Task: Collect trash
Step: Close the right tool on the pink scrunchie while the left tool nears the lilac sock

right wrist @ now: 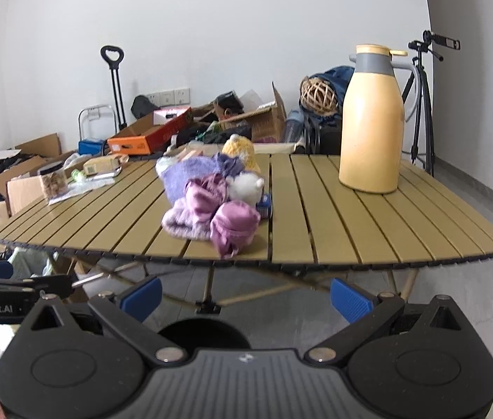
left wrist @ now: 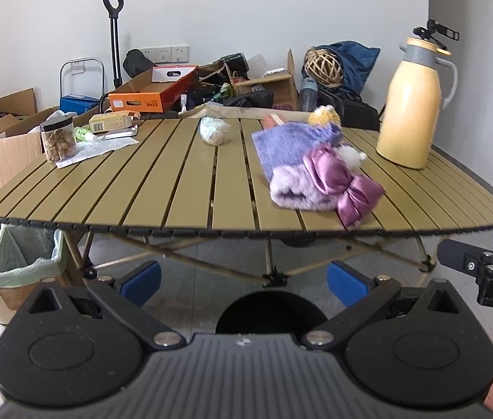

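We see the trash on the far side of the desk (left wrist: pixel 176 174), well ahead of both claws: a crumpled white wad (left wrist: pixel 213 130) of soft, wrinkled material ahead of the left claw (left wrist: pixel 244 281) and slightly to its left, and a flat sheet of paper (left wrist: pixel 100 148) farther left, with a small cardboard box (left wrist: pixel 110 122), a green wrapper (left wrist: pixel 84 134) and a clear round jar (left wrist: pixel 58 138) with a black lid on or beside it. Nearer, ahead and to the right of the left claw, lies a fuzzy purple plush heap (left wrist: pixel 302 160) with a shiny satin bow (left wrist: pixel 344 185); it sits straight ahead of the right claw (right wrist: pixel 245 298). A smooth yellow jug (right wrist: pixel 372 122) stands upright ahead and to that claw's right. The desk is ridged tan slats with a black-capped near edge, and bare slats lie between the heap and the wad. Both claws hang below and short of that edge, blue pads spread wide, gripping nothing. Below and left of the left claw stands a lined bin (left wrist: pixel 24 262) on the floor.
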The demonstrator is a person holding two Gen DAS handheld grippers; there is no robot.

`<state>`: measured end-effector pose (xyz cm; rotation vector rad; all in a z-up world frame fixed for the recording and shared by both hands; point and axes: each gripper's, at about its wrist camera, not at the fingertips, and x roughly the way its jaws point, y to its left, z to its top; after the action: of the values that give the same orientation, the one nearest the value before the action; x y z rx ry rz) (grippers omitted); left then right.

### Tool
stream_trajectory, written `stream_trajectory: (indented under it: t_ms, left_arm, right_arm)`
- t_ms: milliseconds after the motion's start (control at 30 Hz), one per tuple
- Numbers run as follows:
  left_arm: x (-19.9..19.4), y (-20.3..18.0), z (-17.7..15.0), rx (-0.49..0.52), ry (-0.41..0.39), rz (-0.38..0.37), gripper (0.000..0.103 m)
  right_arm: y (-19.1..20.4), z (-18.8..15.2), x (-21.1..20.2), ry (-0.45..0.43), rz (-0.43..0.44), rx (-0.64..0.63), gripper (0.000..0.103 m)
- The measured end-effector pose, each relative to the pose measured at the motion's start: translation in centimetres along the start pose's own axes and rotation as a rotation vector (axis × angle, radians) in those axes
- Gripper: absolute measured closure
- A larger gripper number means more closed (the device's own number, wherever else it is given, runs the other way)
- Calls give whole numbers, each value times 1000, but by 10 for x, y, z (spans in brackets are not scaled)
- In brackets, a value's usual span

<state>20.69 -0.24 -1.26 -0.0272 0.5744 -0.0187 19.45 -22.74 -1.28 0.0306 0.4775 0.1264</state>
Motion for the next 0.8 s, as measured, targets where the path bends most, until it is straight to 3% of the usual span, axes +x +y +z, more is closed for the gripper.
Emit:
stream_trajectory:
  t_ms: [233,433,533,700,800]
  left_arm:
    - [38,1,26,-23,-41,25,0]
    - [68,5,47,-66,-73,42,0]
    - [83,8,56,-98,-80,46,0]
    - [100,13,61,-128,-102,53,0]
    - [107,17,61,-135,-114,62,0]
  right_arm:
    - [3,17,43,-90,6,-54,0]
    - [6,30,85,-117,77,-65,0]
    - [13,32,109,-111,71,-90,0]
    - [23,29,149,-82,32,-132,11]
    - [19,26,162,-91,51,-106,16]
